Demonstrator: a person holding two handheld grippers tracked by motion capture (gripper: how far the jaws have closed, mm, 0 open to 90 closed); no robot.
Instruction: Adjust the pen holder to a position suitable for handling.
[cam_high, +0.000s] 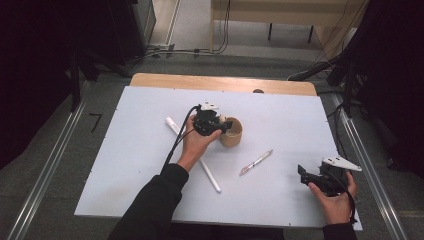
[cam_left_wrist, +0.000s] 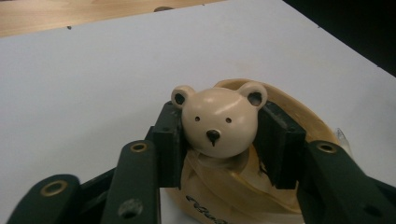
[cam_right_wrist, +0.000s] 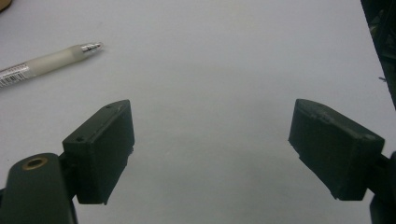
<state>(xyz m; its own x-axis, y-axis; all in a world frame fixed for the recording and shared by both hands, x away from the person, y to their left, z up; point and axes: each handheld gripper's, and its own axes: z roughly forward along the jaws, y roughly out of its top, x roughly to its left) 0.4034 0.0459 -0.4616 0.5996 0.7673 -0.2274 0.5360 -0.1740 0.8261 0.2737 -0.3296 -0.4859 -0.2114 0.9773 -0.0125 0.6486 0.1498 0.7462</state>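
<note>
high view: 1 cup, 2 pens; left gripper loosely flanks bear, right gripper apart.

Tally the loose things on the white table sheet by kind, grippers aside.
Wooden cup: 1
Bear-head item, between the left gripper's jaws over the cup: 1
Long white sticks: 2, one beyond the left hand, one nearer the person; possibly a single stick passing under the hand
Clear-barrelled pen: 1
Total: 5

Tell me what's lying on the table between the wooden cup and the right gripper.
A clear pen with a silver tip lies on the white sheet between the wooden cup and the right gripper, as the high view shows. The rest of that stretch is bare.
</note>
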